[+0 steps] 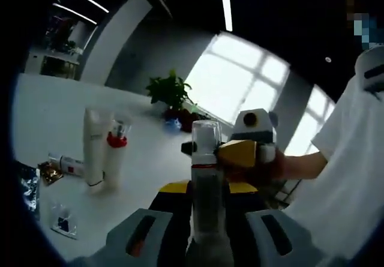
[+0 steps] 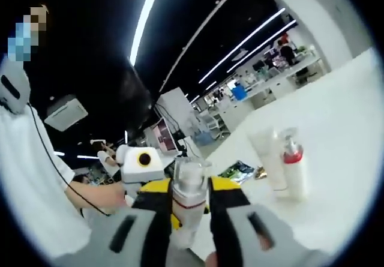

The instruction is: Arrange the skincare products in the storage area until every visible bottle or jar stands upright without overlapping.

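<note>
A clear bottle (image 1: 206, 177) with a clear cap and a red band rises between the jaws of my left gripper (image 1: 207, 189), which is shut on its body. My right gripper (image 1: 240, 153) reaches in from the right with a yellow jaw tip against the cap. In the right gripper view the same bottle (image 2: 187, 204) sits between the yellow-tipped jaws of my right gripper (image 2: 191, 189), shut on it, with the left gripper (image 2: 144, 159) behind. A white tube (image 1: 93, 150) (image 2: 267, 159) and a red-collared pump bottle (image 1: 117, 150) (image 2: 294, 168) stand upright side by side on the white table (image 1: 150, 159).
Small sachets (image 1: 63, 222) and a lying tube (image 1: 72, 165) rest near the table's left edge. A green packet (image 2: 240, 171) lies beyond the held bottle. A potted plant (image 1: 171, 93) stands at the far end. A person in a white shirt (image 1: 348, 177) is on the right.
</note>
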Demonstrator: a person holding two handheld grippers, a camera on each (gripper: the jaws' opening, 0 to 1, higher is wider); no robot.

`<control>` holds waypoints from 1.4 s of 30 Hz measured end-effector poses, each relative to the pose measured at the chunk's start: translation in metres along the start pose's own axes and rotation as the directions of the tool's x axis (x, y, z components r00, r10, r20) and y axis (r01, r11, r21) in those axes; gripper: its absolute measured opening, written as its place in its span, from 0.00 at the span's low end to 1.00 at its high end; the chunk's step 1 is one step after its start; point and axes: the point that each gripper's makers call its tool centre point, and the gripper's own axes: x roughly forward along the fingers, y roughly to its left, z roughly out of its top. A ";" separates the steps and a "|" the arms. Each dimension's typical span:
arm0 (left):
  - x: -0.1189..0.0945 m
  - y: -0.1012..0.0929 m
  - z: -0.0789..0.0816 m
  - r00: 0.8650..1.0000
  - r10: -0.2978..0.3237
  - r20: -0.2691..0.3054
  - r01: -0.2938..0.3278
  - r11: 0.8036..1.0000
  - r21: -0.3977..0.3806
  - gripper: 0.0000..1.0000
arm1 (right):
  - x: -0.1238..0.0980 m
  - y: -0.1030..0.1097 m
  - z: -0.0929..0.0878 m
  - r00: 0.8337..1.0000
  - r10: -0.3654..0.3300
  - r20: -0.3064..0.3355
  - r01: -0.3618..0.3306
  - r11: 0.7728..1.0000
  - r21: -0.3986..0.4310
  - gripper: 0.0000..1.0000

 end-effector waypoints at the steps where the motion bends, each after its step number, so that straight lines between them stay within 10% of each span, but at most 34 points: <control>1: 0.001 0.001 0.000 1.000 0.003 -0.005 -0.003 1.000 0.007 0.17 | 0.000 0.000 0.001 1.000 -0.010 -0.005 0.010 1.000 -0.016 0.23; 8: 0.008 0.011 -0.012 0.990 0.054 -0.129 -0.036 0.990 0.138 0.26 | 0.004 -0.006 -0.010 0.993 -0.059 -0.105 0.041 0.985 -0.168 0.22; 17: 0.010 0.030 -0.042 0.935 0.149 -0.323 -0.050 0.954 0.296 0.27 | 0.013 -0.010 -0.026 0.979 -0.108 -0.174 0.057 0.960 -0.273 0.22; 42: 0.028 0.090 -0.079 0.867 0.237 -0.439 -0.040 0.910 0.413 0.17 | 0.015 -0.060 -0.066 0.924 -0.268 -0.271 0.150 0.909 -0.388 0.22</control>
